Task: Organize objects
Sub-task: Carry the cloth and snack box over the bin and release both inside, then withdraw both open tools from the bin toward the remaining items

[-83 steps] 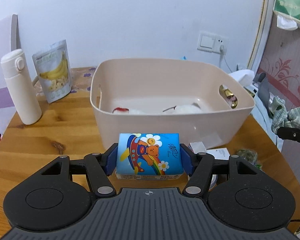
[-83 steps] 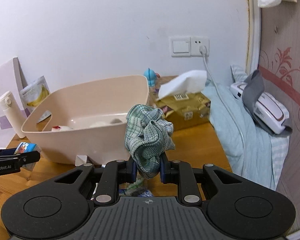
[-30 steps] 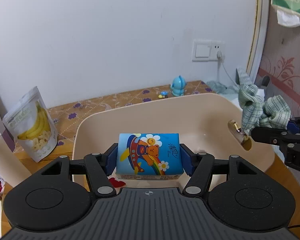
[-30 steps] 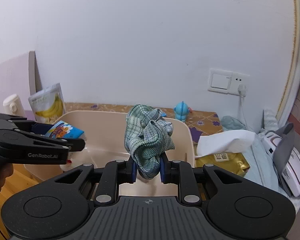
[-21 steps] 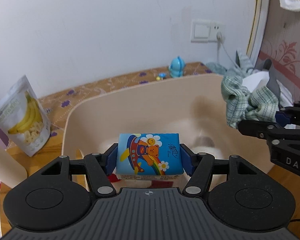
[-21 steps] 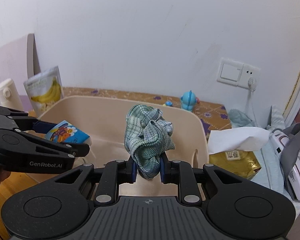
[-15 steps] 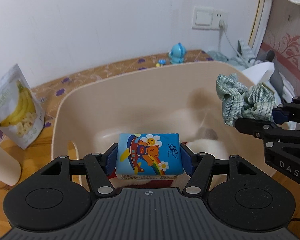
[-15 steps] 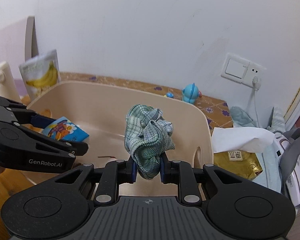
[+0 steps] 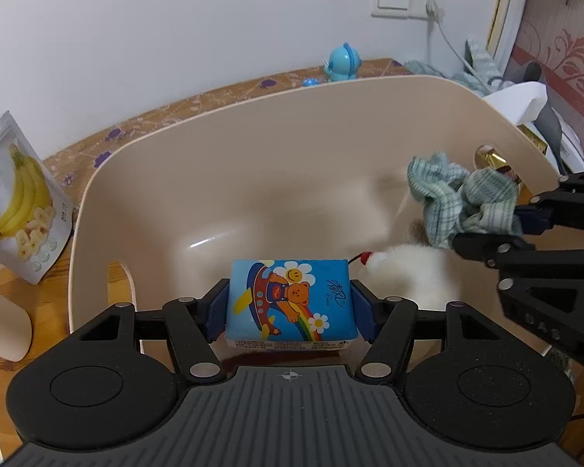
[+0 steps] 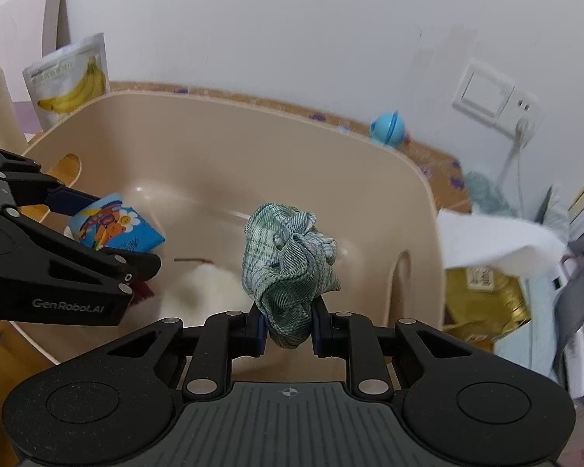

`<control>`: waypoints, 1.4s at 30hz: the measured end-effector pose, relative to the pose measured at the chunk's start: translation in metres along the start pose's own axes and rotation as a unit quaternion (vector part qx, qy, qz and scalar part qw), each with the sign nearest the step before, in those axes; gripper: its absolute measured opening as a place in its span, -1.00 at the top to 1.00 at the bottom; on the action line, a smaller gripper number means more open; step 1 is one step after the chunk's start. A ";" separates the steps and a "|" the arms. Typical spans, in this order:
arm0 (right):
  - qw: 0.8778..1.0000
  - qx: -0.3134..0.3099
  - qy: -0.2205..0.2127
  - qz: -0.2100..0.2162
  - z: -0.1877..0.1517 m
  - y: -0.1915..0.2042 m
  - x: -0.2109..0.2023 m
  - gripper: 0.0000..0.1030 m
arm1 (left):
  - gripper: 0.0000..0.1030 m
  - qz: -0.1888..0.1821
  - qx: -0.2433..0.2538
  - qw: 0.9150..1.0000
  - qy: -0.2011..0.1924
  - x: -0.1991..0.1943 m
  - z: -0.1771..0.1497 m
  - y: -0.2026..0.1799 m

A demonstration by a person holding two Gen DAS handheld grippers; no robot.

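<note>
We have carried both tools down over the tub (image 9: 97,179). Left tool (image 9: 290,305) clamps the light, squashy tissue pack (image 9: 290,299) by its sides; right tool (image 10: 288,329) pinches the limp cloth (image 10: 288,268).

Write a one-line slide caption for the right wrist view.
Right claw carries a crumpled green checked cloth over the beige plastic tub.
</note>
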State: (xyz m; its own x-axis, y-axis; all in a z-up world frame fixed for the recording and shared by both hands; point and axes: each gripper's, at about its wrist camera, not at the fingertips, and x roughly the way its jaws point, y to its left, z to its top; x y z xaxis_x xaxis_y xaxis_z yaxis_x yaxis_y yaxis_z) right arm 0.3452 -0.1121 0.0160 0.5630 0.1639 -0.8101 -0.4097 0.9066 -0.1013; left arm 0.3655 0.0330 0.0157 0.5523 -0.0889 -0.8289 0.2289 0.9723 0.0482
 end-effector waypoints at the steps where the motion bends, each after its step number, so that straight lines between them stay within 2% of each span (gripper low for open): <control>1: 1.000 0.003 0.006 0.001 0.000 -0.001 0.003 0.60 | -0.25 -0.001 -0.002 1.000 0.004 0.001 0.001 0.000; 7: 1.000 0.007 0.017 -0.006 -0.004 -0.002 0.009 0.57 | -0.27 -0.001 -0.004 1.000 0.018 0.003 0.003 0.000; 8: 1.000 0.007 0.018 -0.006 -0.005 -0.002 0.008 0.34 | -0.27 0.000 -0.003 1.000 0.019 0.003 0.003 0.000; 13: 1.000 0.003 0.013 -0.006 -0.004 0.000 0.003 0.18 | -0.48 0.009 -0.003 1.000 0.013 0.001 0.003 -0.001; 16: 1.000 0.003 0.003 0.001 -0.005 0.001 -0.004 0.00 | -0.49 0.034 0.004 0.999 0.004 -0.001 0.003 -0.003; 19: 1.000 -0.003 -0.014 -0.009 -0.004 0.005 -0.017 -0.39 | -0.51 0.046 0.008 0.999 -0.013 -0.009 0.003 -0.004; 23: 0.999 -0.002 -0.038 -0.014 -0.002 0.004 -0.037 -0.42 | -0.62 0.051 -0.006 0.998 -0.038 -0.025 0.004 -0.001; 31: 0.997 0.020 -0.079 -0.012 -0.003 0.000 -0.072 -0.53 | -0.66 0.054 -0.026 0.995 -0.085 -0.064 0.001 -0.003; 33: 0.996 0.021 -0.085 -0.014 -0.006 0.000 -0.079 -0.57 | -0.66 0.057 -0.026 0.993 -0.099 -0.075 -0.002 -0.004; 35: 0.995 0.026 -0.095 -0.013 -0.009 -0.001 -0.089 -0.70 | -0.68 0.059 -0.030 0.991 -0.115 -0.087 -0.005 -0.006; 37: 0.994 0.028 -0.102 -0.011 -0.013 -0.001 -0.099 -0.71 | -0.73 0.051 -0.036 0.990 -0.128 -0.098 -0.008 -0.008; 42: 0.992 0.028 -0.121 -0.015 -0.023 0.000 -0.123 -0.83 | -0.74 0.041 -0.037 0.988 -0.146 -0.120 -0.017 -0.016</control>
State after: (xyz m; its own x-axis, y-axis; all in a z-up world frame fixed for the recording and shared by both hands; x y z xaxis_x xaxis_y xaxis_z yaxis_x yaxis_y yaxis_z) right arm 0.2587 -0.1410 0.1025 0.7329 0.2192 -0.6440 -0.3533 0.9316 -0.0850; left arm 0.2818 0.0322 0.1052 0.7763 -0.0571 -0.6278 0.1200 0.9911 0.0581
